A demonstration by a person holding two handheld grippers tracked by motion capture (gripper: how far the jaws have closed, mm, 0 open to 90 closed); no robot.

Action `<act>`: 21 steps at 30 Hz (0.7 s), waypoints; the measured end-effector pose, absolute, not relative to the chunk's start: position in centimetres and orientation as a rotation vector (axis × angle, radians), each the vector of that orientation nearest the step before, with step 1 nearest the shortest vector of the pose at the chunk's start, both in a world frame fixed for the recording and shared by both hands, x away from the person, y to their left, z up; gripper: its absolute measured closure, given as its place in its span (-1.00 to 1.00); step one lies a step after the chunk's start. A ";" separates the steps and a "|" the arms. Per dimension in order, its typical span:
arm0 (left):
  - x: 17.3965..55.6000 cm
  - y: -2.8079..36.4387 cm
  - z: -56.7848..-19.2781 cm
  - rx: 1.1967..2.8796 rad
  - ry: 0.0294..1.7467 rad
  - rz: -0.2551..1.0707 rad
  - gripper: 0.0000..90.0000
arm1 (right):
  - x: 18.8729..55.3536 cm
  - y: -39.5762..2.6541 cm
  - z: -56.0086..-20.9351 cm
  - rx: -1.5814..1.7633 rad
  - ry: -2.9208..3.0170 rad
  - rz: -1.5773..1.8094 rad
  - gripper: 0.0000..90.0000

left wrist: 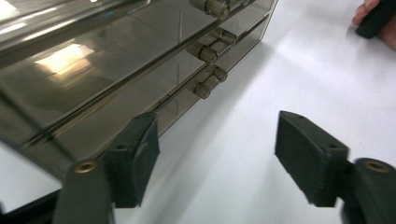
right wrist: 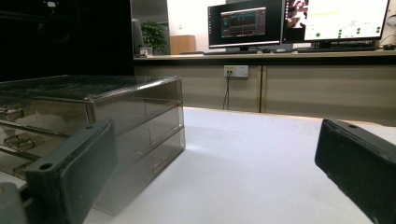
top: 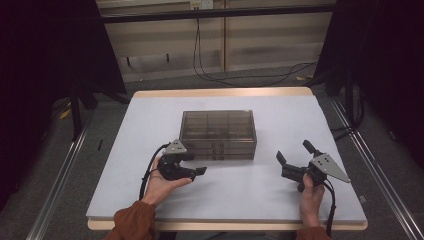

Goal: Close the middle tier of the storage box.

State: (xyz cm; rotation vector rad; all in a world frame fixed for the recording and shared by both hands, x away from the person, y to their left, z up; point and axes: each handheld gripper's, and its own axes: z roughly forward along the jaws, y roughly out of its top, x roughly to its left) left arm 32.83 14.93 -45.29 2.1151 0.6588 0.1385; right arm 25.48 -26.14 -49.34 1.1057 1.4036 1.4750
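Observation:
A smoky see-through drawer box (top: 218,134) stands mid-table, its drawers shut and their small knobs (left wrist: 208,84) facing the person. My left gripper (top: 195,163) sits just off the box's front left corner, open with nothing between its pads. In the left gripper view the box (left wrist: 93,79) lies close beyond the left pad (left wrist: 137,154), and the left gripper (left wrist: 217,144) frames bare table. My right gripper (top: 295,151) is held to the right of the box, open and empty. From the right gripper view (right wrist: 215,154) the box's side (right wrist: 130,121) shows at the left.
A white mat (top: 280,115) covers the wooden table. Cables (top: 240,77) lie on the floor behind it, and metal rails run along both sides. Monitors (right wrist: 245,23) stand on a desk beyond the table's far edge.

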 end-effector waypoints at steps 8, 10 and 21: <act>32.2 16.6 -44.8 2.089 0.703 0.106 -0.73 | 25.5 -26.1 -49.3 1.106 1.404 1.474 -1.00; 32.2 17.1 -44.7 2.077 0.725 0.080 -0.77 | 25.5 -26.1 -49.3 1.106 1.405 1.474 -1.00; 31.2 19.8 -44.6 2.086 0.743 0.122 -0.92 | 25.5 -26.1 -49.3 1.103 1.404 1.474 -1.00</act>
